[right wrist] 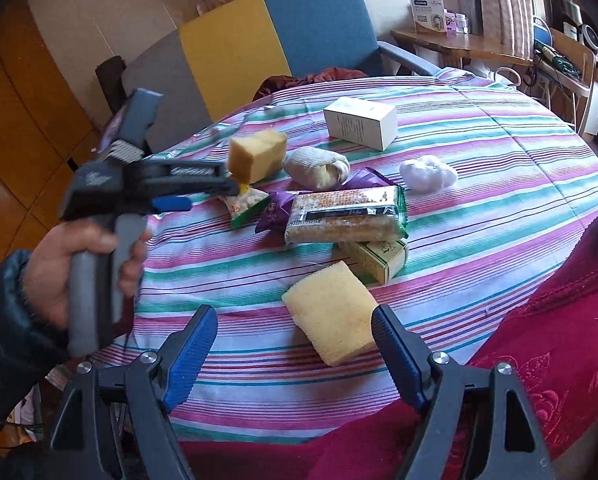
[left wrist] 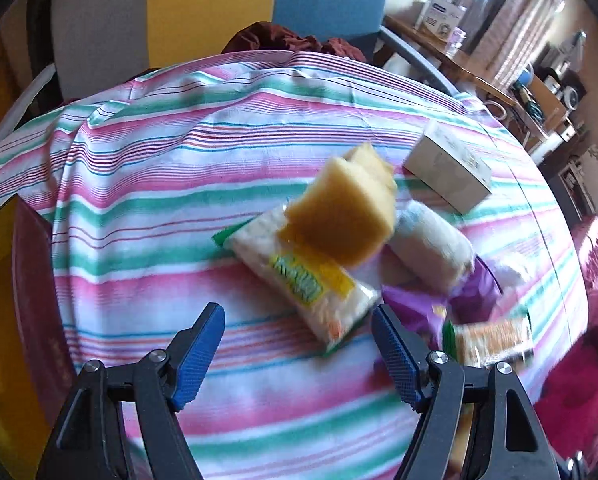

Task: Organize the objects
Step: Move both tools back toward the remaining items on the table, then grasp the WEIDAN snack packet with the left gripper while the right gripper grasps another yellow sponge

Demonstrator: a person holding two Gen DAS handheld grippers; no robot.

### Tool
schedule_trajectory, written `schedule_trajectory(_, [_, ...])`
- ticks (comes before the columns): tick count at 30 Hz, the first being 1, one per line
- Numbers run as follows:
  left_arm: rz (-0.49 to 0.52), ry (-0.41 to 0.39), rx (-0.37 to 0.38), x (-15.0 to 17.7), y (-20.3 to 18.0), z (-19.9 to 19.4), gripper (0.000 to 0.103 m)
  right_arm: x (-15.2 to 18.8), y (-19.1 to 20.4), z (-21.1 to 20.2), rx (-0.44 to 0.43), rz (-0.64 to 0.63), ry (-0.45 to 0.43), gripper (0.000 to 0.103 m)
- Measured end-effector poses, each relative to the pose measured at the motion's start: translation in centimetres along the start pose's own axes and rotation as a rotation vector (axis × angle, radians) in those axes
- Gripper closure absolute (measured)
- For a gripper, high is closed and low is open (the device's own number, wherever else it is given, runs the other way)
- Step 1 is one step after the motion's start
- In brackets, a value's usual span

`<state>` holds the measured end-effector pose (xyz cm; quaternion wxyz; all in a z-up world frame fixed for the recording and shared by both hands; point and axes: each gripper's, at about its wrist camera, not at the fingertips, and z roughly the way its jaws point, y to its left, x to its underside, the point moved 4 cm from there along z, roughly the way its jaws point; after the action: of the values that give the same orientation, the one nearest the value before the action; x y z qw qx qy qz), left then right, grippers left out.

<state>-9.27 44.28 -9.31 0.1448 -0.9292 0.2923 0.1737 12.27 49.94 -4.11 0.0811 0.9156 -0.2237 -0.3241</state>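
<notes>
The left gripper stands wide apart and holds nothing, its blue pads over the striped cloth of the tabletop. Ahead of it at about 1 o'clock a yellow sponge shows blurred above a white snack packet; whether it touches the packet cannot be told. At 2 o'clock from the sponge lies a white box, and beside the packet a rolled sock. The right gripper is likewise wide and empty, with a second sponge lying flat between its fingers on the cloth. Past it at 12 o'clock sit a green carton and a long cracker packet, with a white wad at 1 o'clock.
</notes>
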Motion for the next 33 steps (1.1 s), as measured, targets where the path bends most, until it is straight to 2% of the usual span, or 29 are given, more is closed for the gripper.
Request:
schedule_trajectory(4, [-0.044, 0.003, -0.021, -1.9, -0.3, 2.2, 0.023, 0.0, -0.1, 0.0, -0.031, 0.007, -0.001, 0.022])
schedule_trajectory(8, [-0.006, 0.031, -0.076, -2.4, -0.5, 4.6, 0.030, -0.1, -0.1, 0.1, -0.058, 0.014, 0.006, 0.022])
schedule_trajectory(9, [0.022, 0.006, -0.089, -2.3, -0.5, 4.5, 0.031, -0.1, -0.1, 0.2, -0.063, 0.013, 0.009, 0.022])
schedule_trajectory(10, [0.046, -0.011, -0.087, -2.1, -0.6, 4.3, 0.036, -0.1, -0.1, 0.2, -0.067, 0.014, 0.011, 0.022])
schedule_trajectory(12, [0.099, -0.026, -0.078, -1.4, -0.6, 3.9, 0.056, -0.1, -0.2, 0.3, -0.068, 0.015, 0.016, 0.022])
schedule_trajectory(14, [0.119, -0.034, -0.048, -0.4, -0.1, 3.2, 0.064, -0.2, -0.2, 0.5, -0.075, 0.014, 0.024, 0.022])
schedule_trajectory(27, [0.236, -0.077, 0.028, 9.1, 1.6, -1.6, 0.064, -0.2, -0.3, 1.1, -0.044, 0.002, 0.060, 0.023])
schedule_trajectory(33, [0.236, -0.104, 0.056, 10.7, 2.1, -2.4, 0.064, -0.2, -0.1, 1.9, 0.021, -0.016, 0.118, 0.023])
